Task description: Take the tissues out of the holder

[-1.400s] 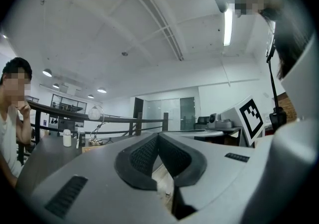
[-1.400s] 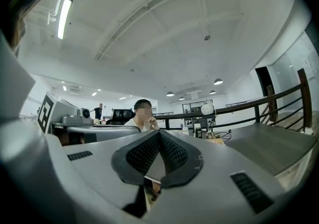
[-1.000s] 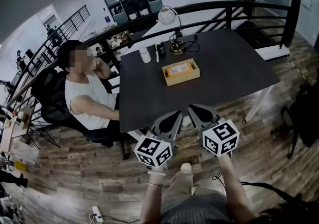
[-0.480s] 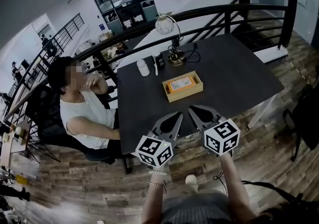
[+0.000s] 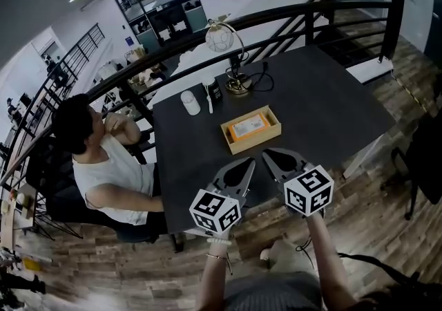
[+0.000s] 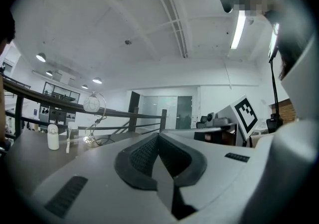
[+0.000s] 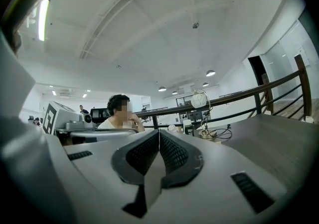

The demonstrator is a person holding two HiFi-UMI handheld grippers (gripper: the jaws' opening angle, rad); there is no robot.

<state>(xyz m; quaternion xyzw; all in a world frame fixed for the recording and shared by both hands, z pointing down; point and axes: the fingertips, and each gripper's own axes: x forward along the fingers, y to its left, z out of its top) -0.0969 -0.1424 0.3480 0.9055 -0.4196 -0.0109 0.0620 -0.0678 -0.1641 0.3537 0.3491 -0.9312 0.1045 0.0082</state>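
A wooden tissue holder (image 5: 251,129) with an orange-and-white tissue pack inside lies near the middle of the dark table (image 5: 324,106). My left gripper (image 5: 246,163) hangs over the table's near edge, jaws shut and empty. My right gripper (image 5: 270,155) is beside it, just short of the holder, also shut with nothing between the pads. In the left gripper view the left gripper (image 6: 158,136) points level over the tabletop. The right gripper (image 7: 158,133) does the same in the right gripper view. The holder is hidden behind the jaws in both gripper views.
A globe desk lamp (image 5: 226,43) with its cable, a white bottle (image 5: 188,102), a white stick (image 5: 208,96) and a dark box stand at the table's far left. A seated person (image 5: 103,164) is at the table's left side. A black railing (image 5: 290,16) runs behind the table.
Both grippers have come forward toward the table, which now sits lower and nearer in the head view. Their tips now reach over its near edge. Both stayed shut.
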